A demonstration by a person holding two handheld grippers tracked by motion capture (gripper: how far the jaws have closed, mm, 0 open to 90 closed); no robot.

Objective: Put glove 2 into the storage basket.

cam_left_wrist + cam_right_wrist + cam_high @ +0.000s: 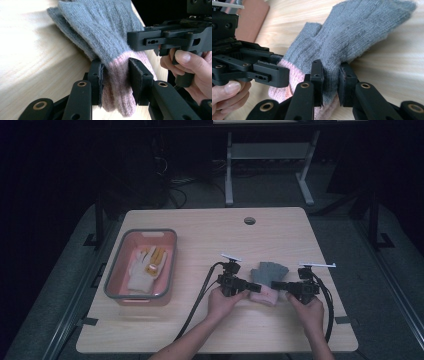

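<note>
- Grey-and-pink glove (268, 281): lies near the front edge of the table (280, 227), between both grippers.
- Left gripper (115, 75): jaws clamped on the pink cuff.
- Right gripper (331, 75): jaws pinching the grey knit just by the cuff.
- Pink bin (118, 270): farther left, well apart, holding a white-and-yellow glove (145, 265).

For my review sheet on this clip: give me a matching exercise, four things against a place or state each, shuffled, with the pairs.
Things:
1. left gripper
2. right gripper
3. pink bin
4. white glove

Places or states:
A. lies inside the bin
B. jaws shut on the knit glove's pink cuff
C. stands at the table's left side
D. jaws shut on the knit glove's grey part

Pairs: 1-B, 2-D, 3-C, 4-A
</note>
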